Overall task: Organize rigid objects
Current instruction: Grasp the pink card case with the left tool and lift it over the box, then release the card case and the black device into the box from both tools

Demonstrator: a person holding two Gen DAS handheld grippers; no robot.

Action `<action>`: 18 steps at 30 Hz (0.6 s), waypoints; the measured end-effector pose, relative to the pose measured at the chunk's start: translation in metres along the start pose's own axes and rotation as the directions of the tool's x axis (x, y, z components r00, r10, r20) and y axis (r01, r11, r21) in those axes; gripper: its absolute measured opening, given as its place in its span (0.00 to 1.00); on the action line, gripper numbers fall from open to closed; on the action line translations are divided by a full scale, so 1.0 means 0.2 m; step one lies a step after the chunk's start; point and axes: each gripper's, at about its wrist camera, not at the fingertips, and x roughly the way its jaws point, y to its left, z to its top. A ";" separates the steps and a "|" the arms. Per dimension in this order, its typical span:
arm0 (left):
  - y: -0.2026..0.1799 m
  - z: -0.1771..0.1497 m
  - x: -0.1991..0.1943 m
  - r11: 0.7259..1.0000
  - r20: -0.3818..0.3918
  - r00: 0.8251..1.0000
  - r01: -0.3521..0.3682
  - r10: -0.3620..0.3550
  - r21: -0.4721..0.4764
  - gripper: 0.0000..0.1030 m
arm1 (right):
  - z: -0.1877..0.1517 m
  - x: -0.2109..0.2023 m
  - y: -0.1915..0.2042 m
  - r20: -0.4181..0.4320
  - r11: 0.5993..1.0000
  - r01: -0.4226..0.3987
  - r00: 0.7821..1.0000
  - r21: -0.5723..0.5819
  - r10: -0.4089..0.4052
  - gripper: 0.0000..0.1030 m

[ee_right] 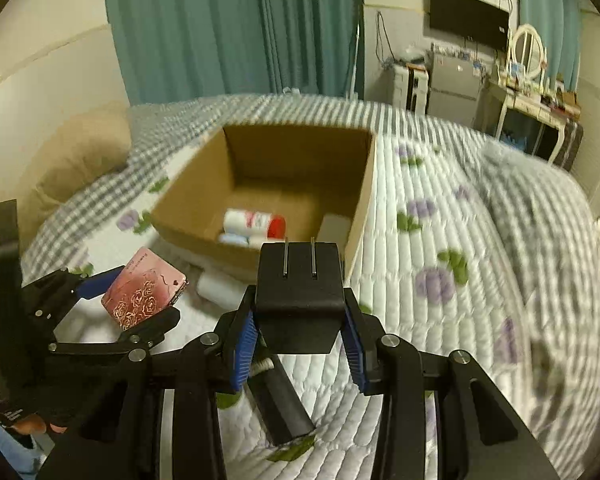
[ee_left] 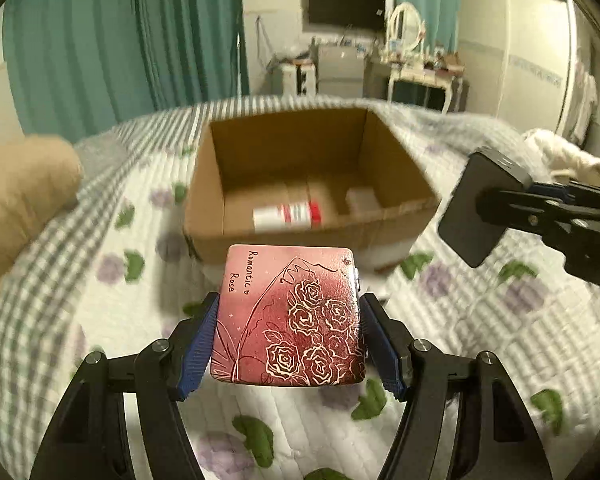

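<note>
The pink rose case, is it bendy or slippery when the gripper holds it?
The pink rose case probably stays stiff: it keeps its flat shape while the left gripper squeezes its two sides. Its glossy lid looks a bit slippery, though the ribbed blue pads likely help. Being flat, it should not roll once in the cardboard box.

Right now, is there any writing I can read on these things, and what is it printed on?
"Romantic Rose": handwritten-style lettering on the pink rose case clamped in the left gripper.
White bottle with red cap in the cardboard box: a red label band, too blurred to read.
Black plug adapter held in the right gripper: no text visible.
Items on the far dresser: too small to read.
</note>
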 end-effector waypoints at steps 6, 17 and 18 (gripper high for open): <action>0.06 0.22 -0.06 1.000 0.092 0.996 -0.011 0.013 -0.018 0.68 | 0.27 -0.11 0.05 0.084 0.999 0.013 0.996 -0.036 -0.010 0.37; 0.09 0.57 0.26 1.000 0.117 0.993 -0.011 0.014 -0.027 0.68 | 0.61 0.10 0.04 0.096 0.999 0.018 0.995 -0.046 -0.014 0.37; 0.08 0.57 0.31 1.000 0.108 0.994 -0.008 0.011 -0.027 0.68 | 0.62 0.14 0.03 0.089 0.999 0.021 0.996 -0.047 -0.017 0.37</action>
